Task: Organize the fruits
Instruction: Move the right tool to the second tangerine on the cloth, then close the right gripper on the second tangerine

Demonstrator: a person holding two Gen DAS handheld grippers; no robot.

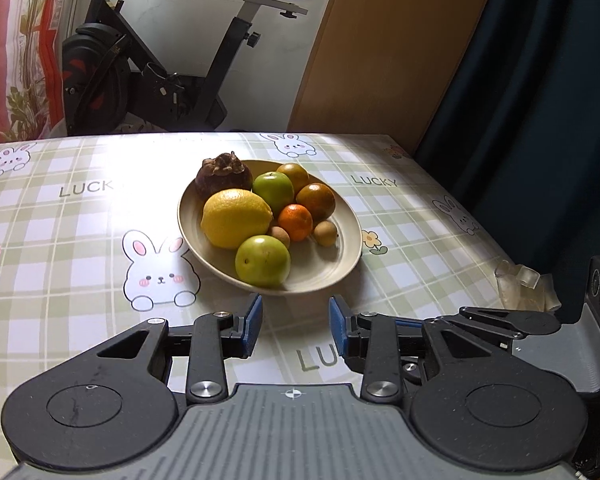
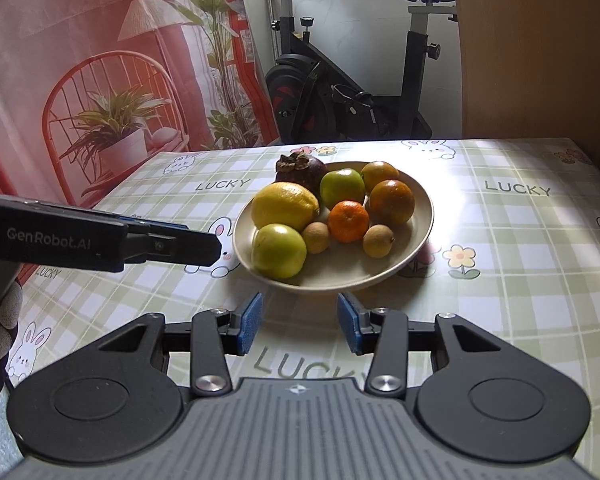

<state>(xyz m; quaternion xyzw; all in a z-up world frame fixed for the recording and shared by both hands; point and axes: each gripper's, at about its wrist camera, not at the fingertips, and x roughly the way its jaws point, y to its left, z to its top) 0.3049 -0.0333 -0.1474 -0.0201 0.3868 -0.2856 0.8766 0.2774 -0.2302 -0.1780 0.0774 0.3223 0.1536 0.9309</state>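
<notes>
A beige plate [image 1: 340,276] [image 2: 380,276] stands mid-table on the checked bunny cloth. On it lie a lemon [image 1: 236,218] [image 2: 285,206], two green apples [image 1: 263,261] [image 2: 278,250], a dark mangosteen [image 1: 222,174] [image 2: 300,170], a small orange mandarin [image 1: 296,222] [image 2: 348,220], two green-orange citrus fruits [image 1: 316,201] [image 2: 392,202] and two small brown longans [image 1: 325,233] [image 2: 378,241]. My left gripper [image 1: 295,304] hovers just short of the plate's near rim, open and empty. My right gripper [image 2: 300,302] is likewise open and empty before the rim.
An exercise bike [image 1: 148,64] stands behind the table, beside a wooden panel [image 1: 380,48] and a dark curtain [image 1: 540,100]. Crumpled clear plastic [image 1: 520,280] lies at the table's right edge. In the right wrist view the left gripper's finger [image 2: 180,246] reaches in from the left, a gloved hand [image 2: 0,320] behind it.
</notes>
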